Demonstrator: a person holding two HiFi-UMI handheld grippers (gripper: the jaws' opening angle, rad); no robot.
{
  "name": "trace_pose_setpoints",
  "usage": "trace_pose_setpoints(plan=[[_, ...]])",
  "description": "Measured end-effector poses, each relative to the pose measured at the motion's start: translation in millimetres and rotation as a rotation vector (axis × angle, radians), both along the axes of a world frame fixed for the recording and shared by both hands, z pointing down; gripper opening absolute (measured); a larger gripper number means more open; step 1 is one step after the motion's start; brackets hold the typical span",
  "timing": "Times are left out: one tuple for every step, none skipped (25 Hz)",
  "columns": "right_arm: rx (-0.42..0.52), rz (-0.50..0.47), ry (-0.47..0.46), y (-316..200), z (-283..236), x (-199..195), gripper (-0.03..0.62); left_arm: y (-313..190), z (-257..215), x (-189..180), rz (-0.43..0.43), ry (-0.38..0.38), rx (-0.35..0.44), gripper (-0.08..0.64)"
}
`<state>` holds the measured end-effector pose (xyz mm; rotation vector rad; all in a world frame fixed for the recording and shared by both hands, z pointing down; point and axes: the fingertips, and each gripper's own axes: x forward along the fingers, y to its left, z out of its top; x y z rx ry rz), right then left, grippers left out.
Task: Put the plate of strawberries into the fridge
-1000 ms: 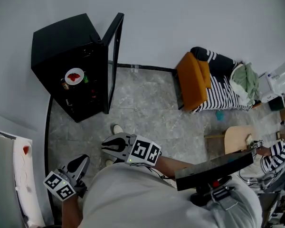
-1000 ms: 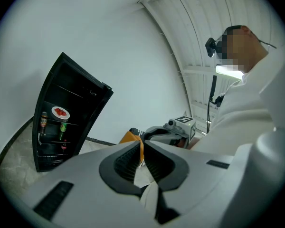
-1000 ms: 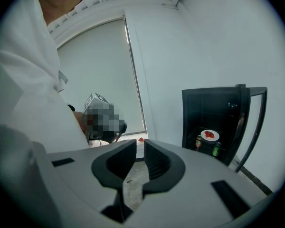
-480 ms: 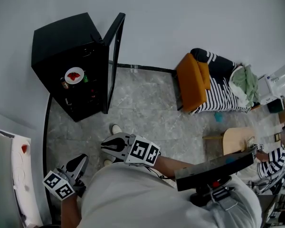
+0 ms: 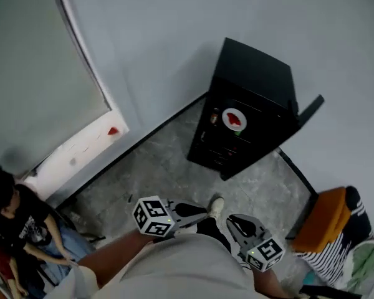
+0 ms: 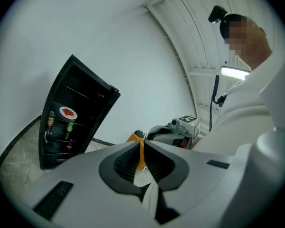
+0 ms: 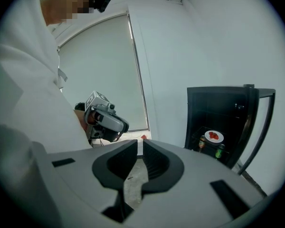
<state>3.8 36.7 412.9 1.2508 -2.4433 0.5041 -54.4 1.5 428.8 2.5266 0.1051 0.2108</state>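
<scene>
Black fridge [image 5: 257,67] now sits upper right; plate [image 5: 234,119] stays inside.

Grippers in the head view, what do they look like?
The left gripper and the right gripper match: light grey shells, black ribbed pads inside tapering tongs, and a white cube with black square markers at the rear. The right one's tongs are closing, nothing between them. The person wears a pale top.

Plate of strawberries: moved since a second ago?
No. The plate of strawberries sits on the same upper shelf inside the fridge as before; only the head view has swung round.
</scene>
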Motion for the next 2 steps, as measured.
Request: trace_pose_setpoints(plan=[[0.002,0.067,0.01,-7,-5,3,0.048,-11,-8,6,0.066,0.014,0.003,0.032],[0.006,0.13,0.019,-14,-9,5,0.048,-22,-15,11,0.129,0.027,0.006,0.032]])
